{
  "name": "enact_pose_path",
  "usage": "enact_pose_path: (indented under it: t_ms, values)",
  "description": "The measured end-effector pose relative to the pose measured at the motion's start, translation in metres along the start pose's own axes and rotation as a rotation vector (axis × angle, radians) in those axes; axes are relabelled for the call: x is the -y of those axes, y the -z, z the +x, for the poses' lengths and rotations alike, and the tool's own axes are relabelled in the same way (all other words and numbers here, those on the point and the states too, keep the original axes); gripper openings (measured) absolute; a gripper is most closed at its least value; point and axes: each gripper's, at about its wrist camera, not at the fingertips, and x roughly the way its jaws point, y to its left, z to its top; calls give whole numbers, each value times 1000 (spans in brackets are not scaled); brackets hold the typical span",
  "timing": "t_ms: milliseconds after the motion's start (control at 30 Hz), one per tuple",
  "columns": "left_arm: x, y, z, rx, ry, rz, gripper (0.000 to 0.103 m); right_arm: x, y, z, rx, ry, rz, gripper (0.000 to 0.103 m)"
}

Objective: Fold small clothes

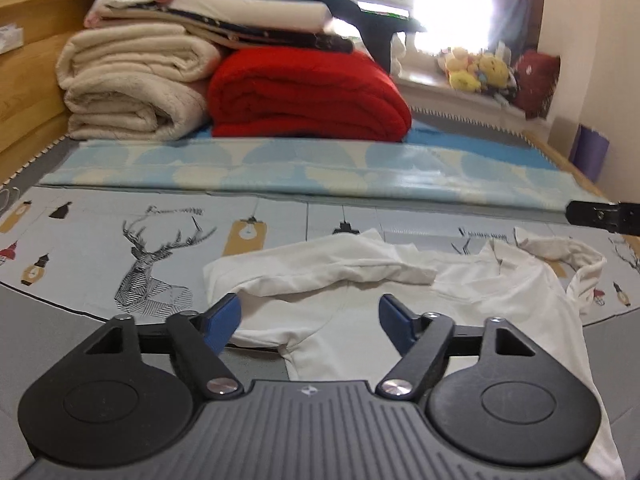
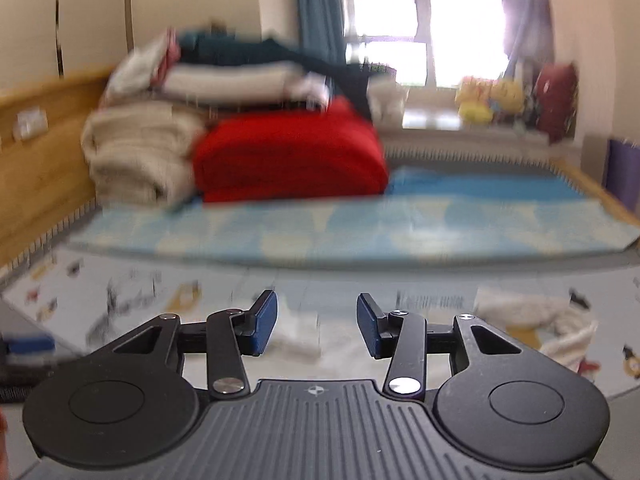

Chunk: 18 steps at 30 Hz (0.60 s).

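Note:
A small white garment (image 1: 400,300) lies crumpled on the printed bed sheet (image 1: 100,248), partly folded over itself. My left gripper (image 1: 310,316) hovers just above its near part, open, with nothing between the blue pads (image 1: 224,320). At the right edge of the left wrist view, the black tip of the right gripper (image 1: 600,216) pokes in. The right wrist view is blurred. In it my right gripper (image 2: 316,324) is open and empty above the white garment (image 2: 300,332), and a bunched part of the cloth (image 2: 560,324) lies to the right.
Folded cream blankets (image 1: 128,88) and a red blanket (image 1: 308,96) are stacked at the back, with folded clothes (image 1: 240,12) on top. A light blue mat (image 1: 320,172) runs across the bed. The wooden bed frame (image 1: 28,80) is at the left, and soft toys (image 1: 480,68) sit on the window sill.

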Motion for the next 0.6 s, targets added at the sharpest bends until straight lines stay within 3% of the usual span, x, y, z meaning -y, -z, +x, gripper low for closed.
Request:
enact_pose_path:
  t_ms: [100, 167, 200, 267, 333, 400, 500, 600]
  values:
    - [1, -19, 18, -18, 59, 8, 52, -7, -12, 9, 11, -44, -3, 45]
    - [2, -37, 32, -2, 83, 43, 13, -11, -19, 10, 50, -30, -33, 44]
    - [2, -49, 40, 11, 99, 63, 7, -12, -23, 11, 63, -15, -39, 41]
    - [1, -65, 54, 38, 118, 92, 4, -5, -29, 14, 75, 11, -10, 26]
    - [1, -73, 74, 50, 112, 139, 4, 10, -32, 19, 66, 31, 57, 2]
    - [-1, -69, 98, 26, 119, 162, 4, 25, -33, 24, 57, 70, 101, 0]
    - [0, -56, 139, -79, 150, 157, 7, 42, -35, 27, 30, 95, 161, 0]
    - [16, -51, 169, -114, 180, 190, 22, 53, -32, 33, -1, 78, 193, 1]
